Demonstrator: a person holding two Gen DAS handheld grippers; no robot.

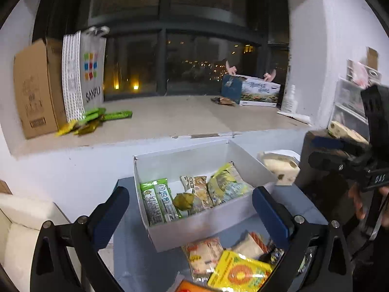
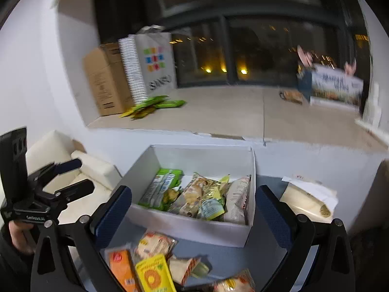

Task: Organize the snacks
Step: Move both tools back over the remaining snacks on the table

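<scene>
We hold both grippers above the grey tabletop, nothing between the fingers. Left gripper has its jaws wide apart, right gripper too. The white box sits toward the tabletop's far edge w/ several snack packs inside. More loose snacks, incl. a yellow pack, lie at the near edge, just in front of the box.

Black-framed left gripper and right gripper, blue-padded fingers, silver screws.
</scene>
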